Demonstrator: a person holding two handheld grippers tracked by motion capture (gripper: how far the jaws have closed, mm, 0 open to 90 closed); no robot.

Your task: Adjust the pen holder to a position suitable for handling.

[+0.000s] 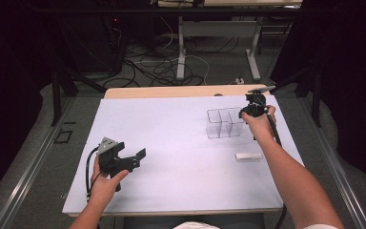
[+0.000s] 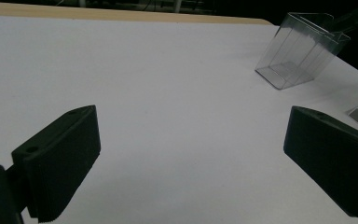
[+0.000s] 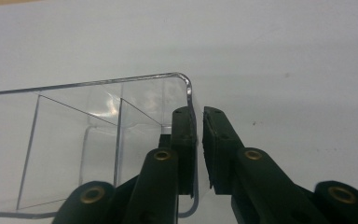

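At the seven o'clock part of the bench [image 1: 181, 143], the left hand-held gripper [image 1: 136, 157] rests low in the person's left hand [image 1: 102, 183], its jaws spread wide with bare white surface between them, as the left gripper view confirms; it holds nothing and plays no visible part in the work at present. Moving toward two o'clock, the clear divided container [image 1: 225, 122] stands upright on the white surface, its compartments appearing empty; the right hand-held gripper [image 1: 248, 112] sits at its right-hand end, jaws pointing down. Seen from the right gripper view, the jaws straddle the container's end wall [image 3: 189, 116] beside the rounded corner, one jaw inside and one outside; a narrow gap shows on the outer side, so the pinch looks slack rather than firm. At four o'clock, well apart from the container, a small white block [image 1: 248, 156] lies flat on the bench, untouched. Judgement: the container appears set in place and the grip on it is about finished; the block looks to be what is left to handle.
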